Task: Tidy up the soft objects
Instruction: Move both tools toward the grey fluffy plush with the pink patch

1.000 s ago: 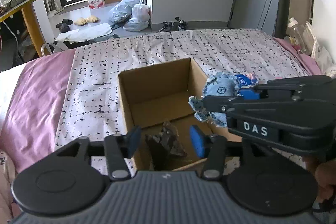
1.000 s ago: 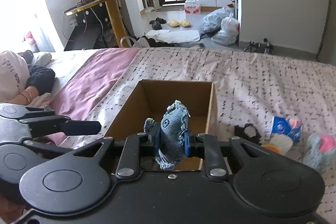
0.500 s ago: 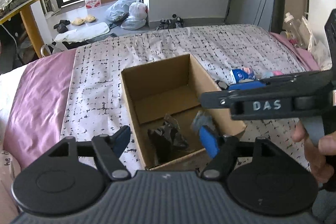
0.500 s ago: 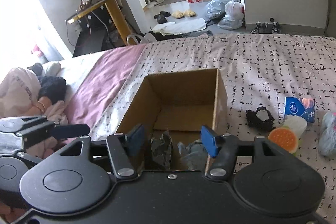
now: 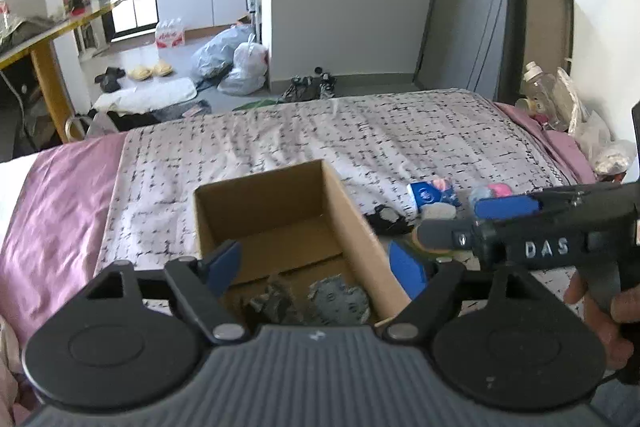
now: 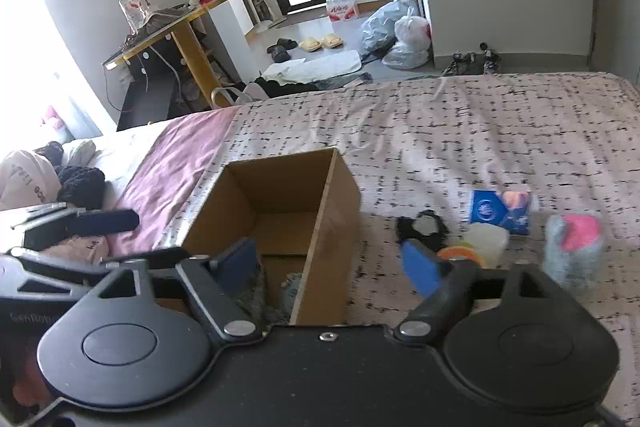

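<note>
The cardboard box [image 6: 280, 219] sits on the bed [image 6: 480, 131] with two soft pieces already inside, and the remaining soft items [image 6: 500, 223] lie clustered just to its right. My right gripper [image 6: 332, 263], spread wide and empty, straddles the box's right wall, so it is nearer them than my left gripper [image 5: 312, 263], also agape over the box.

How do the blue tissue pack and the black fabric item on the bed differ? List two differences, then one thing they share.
The blue tissue pack is boxy with straight edges; the black fabric item is floppy and irregular. The pack is blue with a pink end; the fabric item is black with a pale centre. Both lie on the patterned bedspread, outside the cardboard box.
</note>
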{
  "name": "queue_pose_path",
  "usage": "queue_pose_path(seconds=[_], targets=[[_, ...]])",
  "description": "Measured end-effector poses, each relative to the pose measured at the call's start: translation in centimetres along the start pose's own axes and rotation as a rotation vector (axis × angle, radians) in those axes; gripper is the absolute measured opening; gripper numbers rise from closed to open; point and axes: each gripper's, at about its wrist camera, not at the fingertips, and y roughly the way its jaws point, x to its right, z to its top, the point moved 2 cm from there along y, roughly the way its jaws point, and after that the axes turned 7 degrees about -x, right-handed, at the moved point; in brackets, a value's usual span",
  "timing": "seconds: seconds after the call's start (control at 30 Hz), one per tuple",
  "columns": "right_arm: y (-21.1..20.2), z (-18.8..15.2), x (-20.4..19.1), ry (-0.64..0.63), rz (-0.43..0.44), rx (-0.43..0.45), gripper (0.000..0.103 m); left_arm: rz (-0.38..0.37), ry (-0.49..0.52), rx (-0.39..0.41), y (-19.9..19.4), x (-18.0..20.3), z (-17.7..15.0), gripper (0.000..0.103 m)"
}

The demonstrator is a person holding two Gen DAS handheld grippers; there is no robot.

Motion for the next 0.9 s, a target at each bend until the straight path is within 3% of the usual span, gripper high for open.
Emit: queue_pose_path(seconds=[0.23,0.53,0.9], targets=[[-2.1,-1.0,3.0,0.028,-0.028,0.025,0.091,-0.016,0.027,0.008,0.6,2.9,0.6,0.082],[-4.4,-2.0,7.4,0.103,-0.061,0.056,0.091,-0.012,0.014,-0.038,1.9,5.9,1.8,0.082],[-6.5,-3.9,12.6,0.202,-0.113,0.084,0.091,-0.060,0.036,-0.060,3.5,9.4,3.2,0.083]])
